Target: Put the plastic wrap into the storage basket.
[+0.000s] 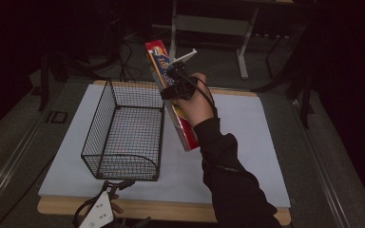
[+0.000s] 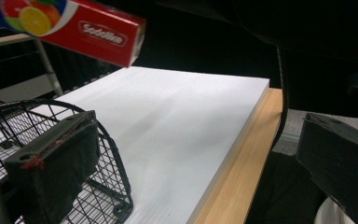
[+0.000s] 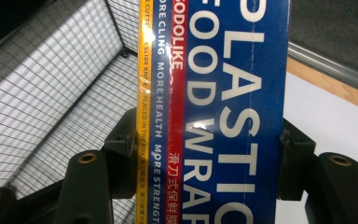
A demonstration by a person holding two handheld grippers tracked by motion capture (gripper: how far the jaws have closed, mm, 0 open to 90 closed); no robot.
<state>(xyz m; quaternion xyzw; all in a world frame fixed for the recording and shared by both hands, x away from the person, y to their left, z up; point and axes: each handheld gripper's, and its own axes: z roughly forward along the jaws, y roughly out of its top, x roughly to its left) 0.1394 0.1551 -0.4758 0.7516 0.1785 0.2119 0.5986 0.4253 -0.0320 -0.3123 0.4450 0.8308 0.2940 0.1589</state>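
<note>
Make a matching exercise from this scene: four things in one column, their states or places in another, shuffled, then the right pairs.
Things:
1. plastic wrap box
2. wire basket
3. left gripper
4. right gripper

States or places:
A. open, at the table's near edge
B. standing empty on the white board
C. shut on the box, raised above the table
D. held tilted in the air beside the basket

Pairs: 1-D, 2-B, 3-A, 4-C

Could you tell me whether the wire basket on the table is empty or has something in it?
Empty: the wire basket shows bare mesh inside, and the plastic wrap box is held above the table in the right gripper.
</note>
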